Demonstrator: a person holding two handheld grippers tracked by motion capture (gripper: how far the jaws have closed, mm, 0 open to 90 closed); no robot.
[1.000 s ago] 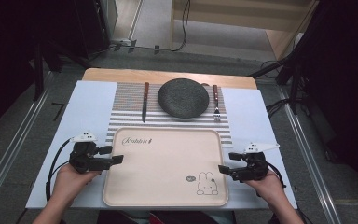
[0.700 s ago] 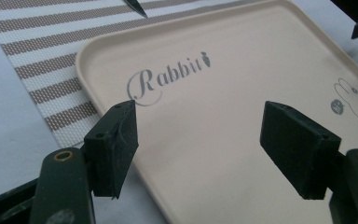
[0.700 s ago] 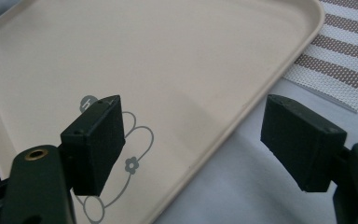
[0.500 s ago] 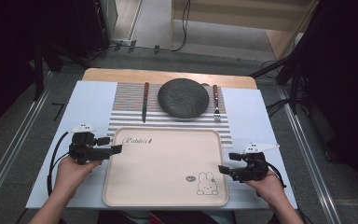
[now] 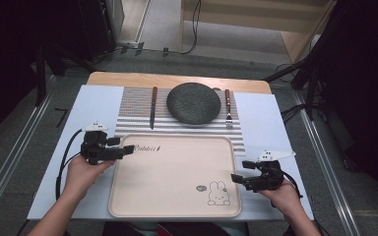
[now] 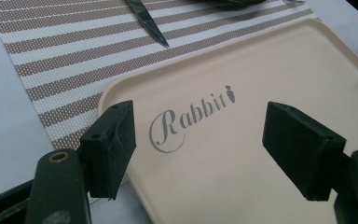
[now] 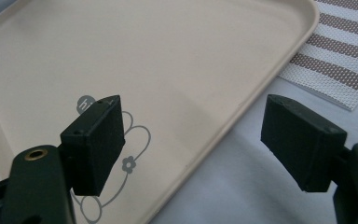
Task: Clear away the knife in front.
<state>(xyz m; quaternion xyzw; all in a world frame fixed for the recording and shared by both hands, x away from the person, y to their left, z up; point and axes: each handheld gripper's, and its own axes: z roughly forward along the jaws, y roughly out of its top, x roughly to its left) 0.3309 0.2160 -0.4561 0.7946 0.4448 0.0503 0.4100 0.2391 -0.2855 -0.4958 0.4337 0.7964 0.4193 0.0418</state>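
A cream tray (image 5: 177, 172) printed with a rabbit and the word "Rabbit" lies at the near middle of the table. My left gripper (image 5: 127, 147) is at the tray's far-left corner, pointing right. Its jaws have just been opening and stand wide apart; in the left gripper view (image 6: 200, 140) the tray (image 6: 261, 70) corner lies below them and nothing is gripped. My right gripper (image 5: 238, 171) is at the tray's right edge, pointing left. It is open (image 7: 191, 140) over the tray (image 7: 168, 46) rim near the rabbit print.
A striped placemat (image 5: 138, 98) lies beyond the tray. On it sit a dark round plate (image 5: 193, 103), a knife (image 5: 153, 108) to its left and a fork (image 5: 228, 110) to its right. The knife tip (image 6: 147, 23) points toward the tray. Floor rails flank the table.
My left gripper has moved away from the person along the tray's left edge to the far-left corner. The right gripper has stayed where it was.
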